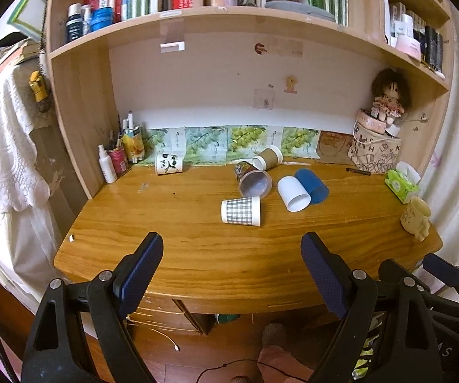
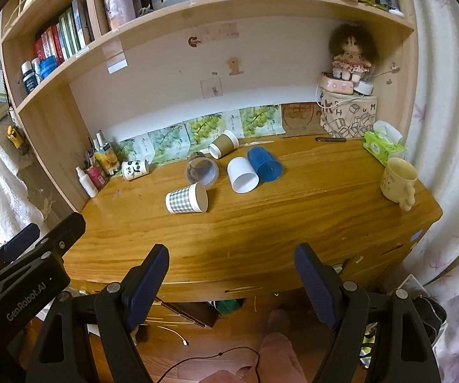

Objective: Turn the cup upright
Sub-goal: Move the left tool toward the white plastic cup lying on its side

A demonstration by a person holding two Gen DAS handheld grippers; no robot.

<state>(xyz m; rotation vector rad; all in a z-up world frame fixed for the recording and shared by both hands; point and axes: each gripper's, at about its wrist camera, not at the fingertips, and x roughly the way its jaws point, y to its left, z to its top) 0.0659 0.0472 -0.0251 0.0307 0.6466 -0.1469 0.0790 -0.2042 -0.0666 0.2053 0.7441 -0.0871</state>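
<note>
While both pairs of tongs — left tongs (image 1: 232, 266) and right tongs (image 2: 232, 273) — hang wide open and empty over the wooden counter (image 1: 197, 249) edge, we judge the grey-checked paper cup (image 1: 241, 211), lying sideways mid-counter, the nearest to right.

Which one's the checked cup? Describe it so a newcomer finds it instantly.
On the wooden desk under the bookshelf, a cluster of cups lies tipped over near the middle. The checked cup is the one nearest the front edge, on its side below the clear plastic cup. It alone has a grey-and-white gingham pattern; its neighbours are plain white, blue or brown.
</note>
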